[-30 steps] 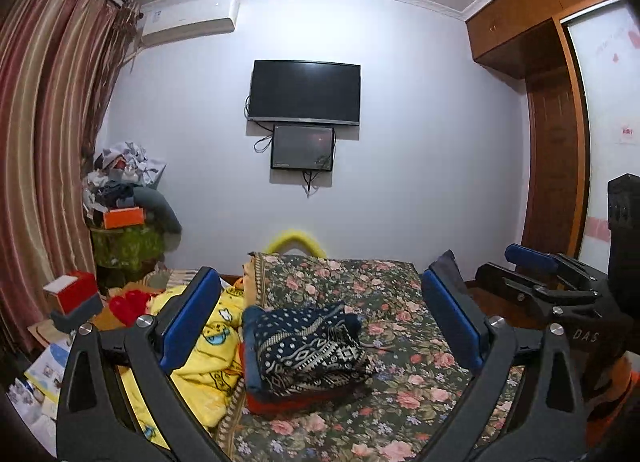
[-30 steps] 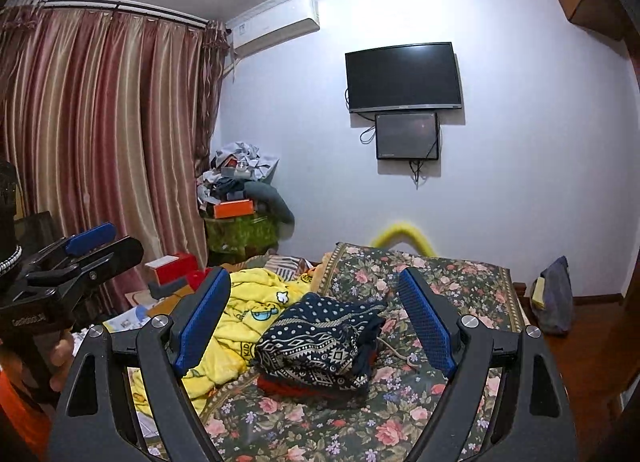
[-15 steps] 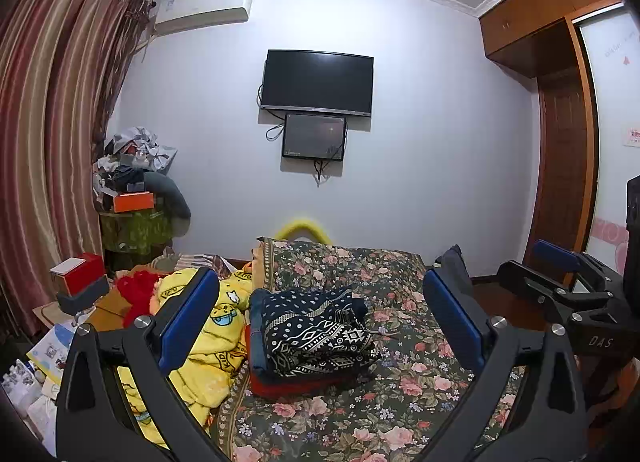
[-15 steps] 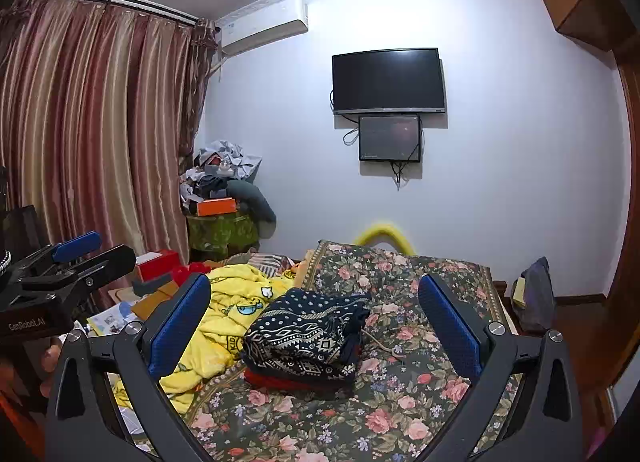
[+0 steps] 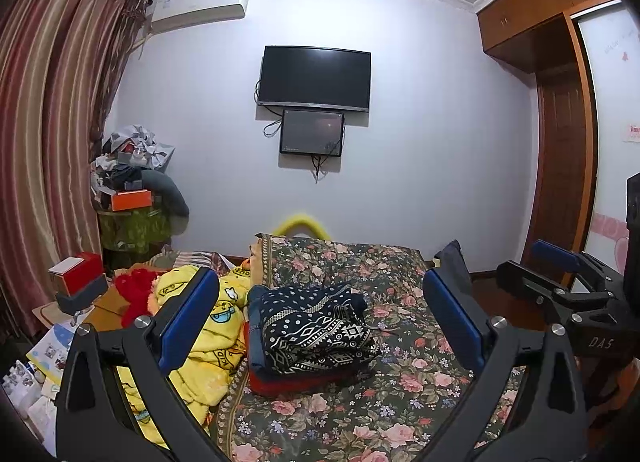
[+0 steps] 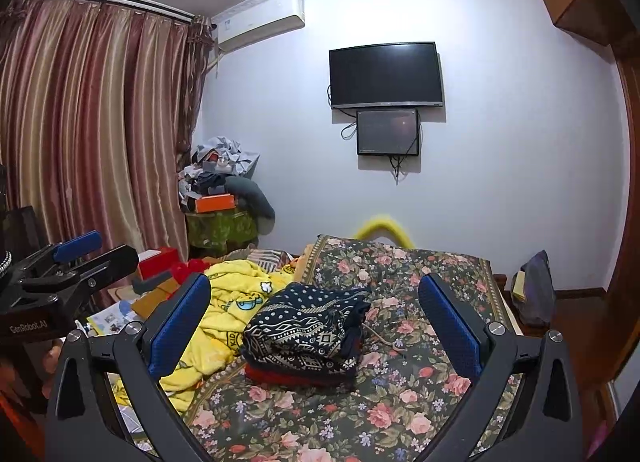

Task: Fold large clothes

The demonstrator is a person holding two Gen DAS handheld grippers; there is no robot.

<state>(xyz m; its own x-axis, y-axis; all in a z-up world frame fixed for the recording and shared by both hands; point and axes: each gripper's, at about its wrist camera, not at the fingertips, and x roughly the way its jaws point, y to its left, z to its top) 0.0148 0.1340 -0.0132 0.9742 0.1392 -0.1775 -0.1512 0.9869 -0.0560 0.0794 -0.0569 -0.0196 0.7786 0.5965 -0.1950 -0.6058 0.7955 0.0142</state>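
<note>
at the bed's left edge a yellow cartoon-print garment (image 5: 208, 346) lies crumpled and spilling over the side, so it looks unfolded and is likely the work left. just right of it, toward the middle of the floral bedspread (image 5: 380, 414), a navy patterned garment (image 5: 316, 330) sits folded on top of a red folded piece (image 5: 296, 380), which reads as the part already done. the left gripper (image 5: 320, 322) is spread wide and empty, held above the bed; the right gripper (image 6: 316, 326) is likewise wide apart, holding nothing.
</note>
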